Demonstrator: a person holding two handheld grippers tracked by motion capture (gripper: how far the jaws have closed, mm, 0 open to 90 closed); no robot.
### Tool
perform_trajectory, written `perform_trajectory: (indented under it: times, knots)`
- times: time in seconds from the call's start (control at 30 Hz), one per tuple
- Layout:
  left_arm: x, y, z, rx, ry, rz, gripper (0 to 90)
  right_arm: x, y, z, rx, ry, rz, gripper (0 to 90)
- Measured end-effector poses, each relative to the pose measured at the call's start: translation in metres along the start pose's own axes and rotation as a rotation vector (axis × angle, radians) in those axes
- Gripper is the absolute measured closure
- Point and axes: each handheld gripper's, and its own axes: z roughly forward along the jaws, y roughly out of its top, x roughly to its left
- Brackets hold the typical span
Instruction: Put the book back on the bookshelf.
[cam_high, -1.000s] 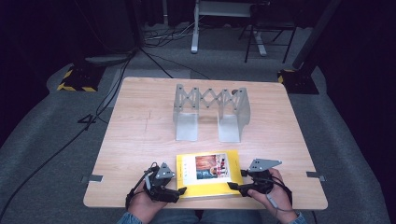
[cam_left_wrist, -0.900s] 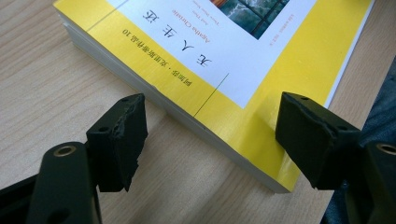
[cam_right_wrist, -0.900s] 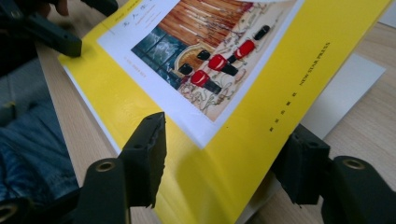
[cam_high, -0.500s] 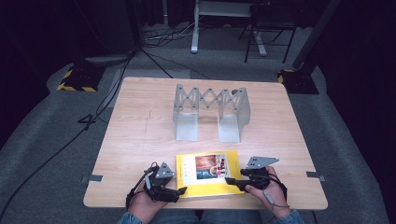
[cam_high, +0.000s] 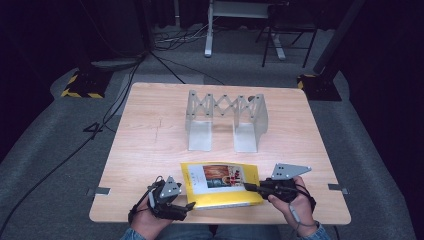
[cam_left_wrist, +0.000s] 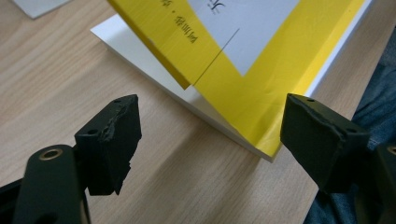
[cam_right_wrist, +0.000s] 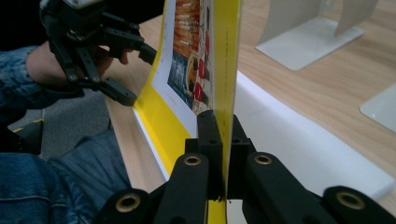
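A yellow book (cam_high: 220, 181) with a picture on its front lies near the table's front edge. My right gripper (cam_high: 248, 187) is shut on the right edge of the book's cover (cam_right_wrist: 224, 70), which stands lifted off the white page block (cam_right_wrist: 299, 140). My left gripper (cam_high: 189, 206) is open at the book's front left corner. Its two jaws stand wide apart on either side of that corner (cam_left_wrist: 261, 140), apart from it. In the left gripper view the yellow cover (cam_left_wrist: 243, 70) hangs raised above the pages. The right gripper view shows the left gripper (cam_right_wrist: 137, 77) open beyond the cover.
A grey metal expanding book rack (cam_high: 225, 117) stands at the middle back of the wooden table (cam_high: 150, 145). The table's front edge runs just behind both hands. A denim sleeve (cam_right_wrist: 42, 177) and lap lie below that edge.
My right gripper has moved left onto the book's right edge and risen a little with the cover. The left gripper has hardly moved.
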Motion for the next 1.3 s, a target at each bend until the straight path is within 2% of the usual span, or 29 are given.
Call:
perform_trajectory:
  times: [0.1, 0.13, 0.23, 0.33, 0.43, 0.57, 0.6, 0.63, 0.7, 0.73, 0.87, 0.9, 1.2, 1.3]
  knots:
    - [-0.003, 0.001, -0.003, -0.020, -0.003, 0.030, 18.9, 0.008, 0.013, -0.004, -0.026, 0.014, -0.021, 89.2]
    - [-0.004, 0.002, -0.006, -0.041, -0.013, 0.051, 18.4, 0.009, 0.015, -0.005, -0.032, 0.018, -0.021, 89.2]
    - [-0.005, 0.002, -0.009, -0.064, -0.021, 0.067, 17.9, 0.010, 0.020, -0.008, -0.054, 0.028, -0.024, 89.3]
    - [-0.006, 0.003, -0.008, -0.066, -0.018, 0.067, 17.7, 0.012, 0.028, -0.013, -0.089, 0.039, -0.026, 89.3]
    - [-0.006, 0.005, -0.004, -0.068, 0.008, 0.071, 17.7, 0.013, 0.036, -0.016, -0.115, 0.058, -0.028, 89.4]
    - [0.001, 0.013, 0.000, -0.103, 0.056, 0.059, 17.7, 0.017, 0.041, -0.019, -0.127, 0.075, -0.033, 89.4]
    - [0.004, 0.018, 0.001, -0.131, 0.074, 0.075, 17.2, 0.018, 0.045, -0.021, -0.133, 0.076, -0.041, 89.4]
    - [0.004, 0.018, 0.001, -0.131, 0.074, 0.075, 17.1, 0.018, 0.045, -0.021, -0.133, 0.076, -0.041, 89.4]
    - [0.004, 0.025, 0.001, -0.156, 0.080, 0.109, 16.7, 0.018, 0.047, -0.024, -0.140, 0.081, -0.036, 89.4]
    - [0.003, 0.030, 0.001, -0.174, 0.076, 0.137, 16.8, 0.016, 0.047, -0.026, -0.150, 0.084, -0.026, 89.4]
    - [-0.001, 0.035, 0.001, -0.197, 0.048, 0.165, 17.3, 0.014, 0.046, -0.029, -0.164, 0.089, -0.012, 89.4]
    - [-0.002, 0.036, 0.001, -0.199, 0.034, 0.174, 18.5, 0.014, 0.046, -0.030, -0.165, 0.088, -0.011, 89.4]
    - [-0.006, 0.041, -0.001, -0.209, 0.036, 0.180, 30.3, 0.007, 0.043, -0.036, -0.200, 0.062, 0.029, 89.3]
    - [-0.007, 0.043, -0.005, -0.224, 0.046, 0.194, 38.5, 0.006, 0.043, -0.039, -0.206, 0.054, 0.037, 89.3]
